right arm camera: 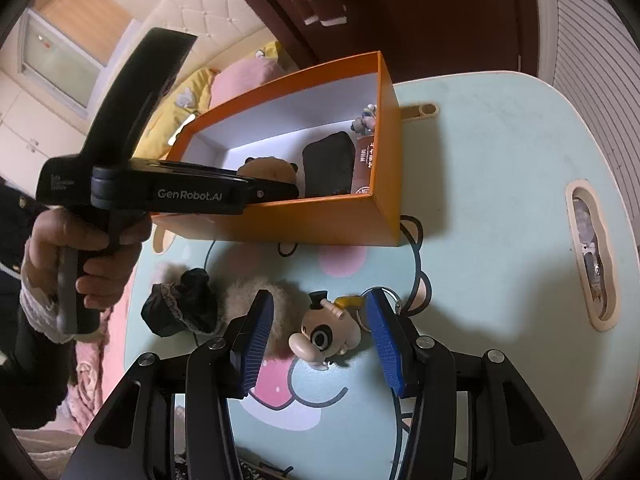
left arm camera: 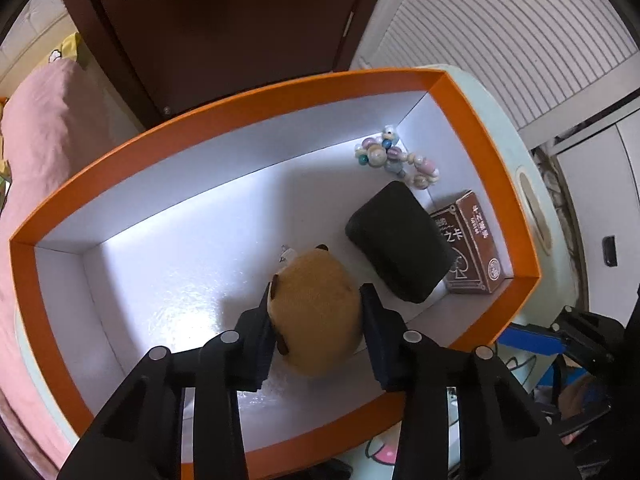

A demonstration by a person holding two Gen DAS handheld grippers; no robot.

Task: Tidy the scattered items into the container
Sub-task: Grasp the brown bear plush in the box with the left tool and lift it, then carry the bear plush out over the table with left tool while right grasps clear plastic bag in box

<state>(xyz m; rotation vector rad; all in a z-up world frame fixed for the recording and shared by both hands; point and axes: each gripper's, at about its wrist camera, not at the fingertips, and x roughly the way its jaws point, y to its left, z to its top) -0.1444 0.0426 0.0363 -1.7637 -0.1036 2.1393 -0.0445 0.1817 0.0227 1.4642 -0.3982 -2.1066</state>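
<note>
An orange box [left arm camera: 288,90] with a white inside stands on the table; it also shows in the right wrist view [right arm camera: 384,152]. My left gripper [left arm camera: 316,300] reaches into it, its jaws on both sides of a tan plush toy [left arm camera: 320,312] that rests on the box floor. A black pouch [left arm camera: 396,240], a brown card box [left arm camera: 472,240] and a bead bracelet [left arm camera: 396,158] lie in the box. My right gripper [right arm camera: 320,312] is open over a cartoon figure keychain [right arm camera: 328,332] on the table. A fluffy beige item [right arm camera: 248,292] and a black lace scrunchie [right arm camera: 184,308] lie to its left.
The table [right arm camera: 500,160] is pale green with a cartoon print and a cut-out handle slot [right arm camera: 592,252] at the right. A bed with pink bedding [left arm camera: 44,140] lies left of the box. A dark door [left arm camera: 224,32] and a slatted shutter [left arm camera: 500,32] stand behind.
</note>
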